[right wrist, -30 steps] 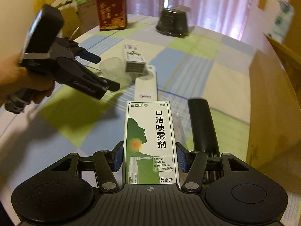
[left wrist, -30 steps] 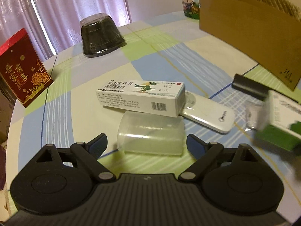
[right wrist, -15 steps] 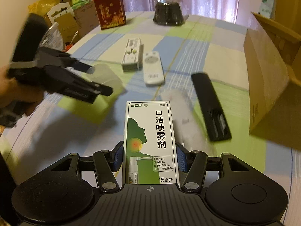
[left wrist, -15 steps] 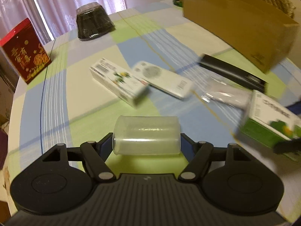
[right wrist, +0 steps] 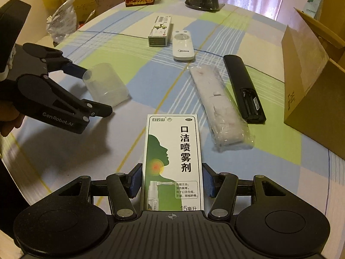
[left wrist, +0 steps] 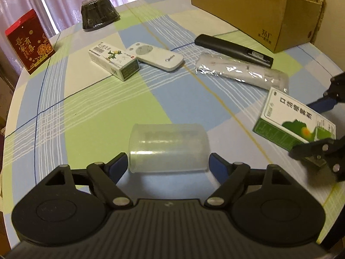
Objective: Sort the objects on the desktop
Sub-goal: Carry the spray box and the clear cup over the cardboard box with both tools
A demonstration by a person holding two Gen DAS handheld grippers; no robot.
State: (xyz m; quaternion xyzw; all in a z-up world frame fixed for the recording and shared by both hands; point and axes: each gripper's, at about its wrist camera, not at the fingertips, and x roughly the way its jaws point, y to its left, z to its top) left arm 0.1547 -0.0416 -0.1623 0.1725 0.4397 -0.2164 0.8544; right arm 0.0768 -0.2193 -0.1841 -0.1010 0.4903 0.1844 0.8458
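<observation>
Cup (left wrist: 168,149) base hidden behind tool (left wrist: 168,164)

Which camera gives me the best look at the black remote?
The right wrist view: the black remote lies full length with its open battery bay visible, beside the plastic-wrapped packet. The left wrist view shows it farther off, foreshortened near the cardboard box.

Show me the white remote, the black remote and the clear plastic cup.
white remote (right wrist: 183,45): right wrist view, middle of its top face.
black remote (right wrist: 243,86): right wrist view, middle of its body.
clear plastic cup (left wrist: 168,149): left wrist view, its side wall.
</observation>
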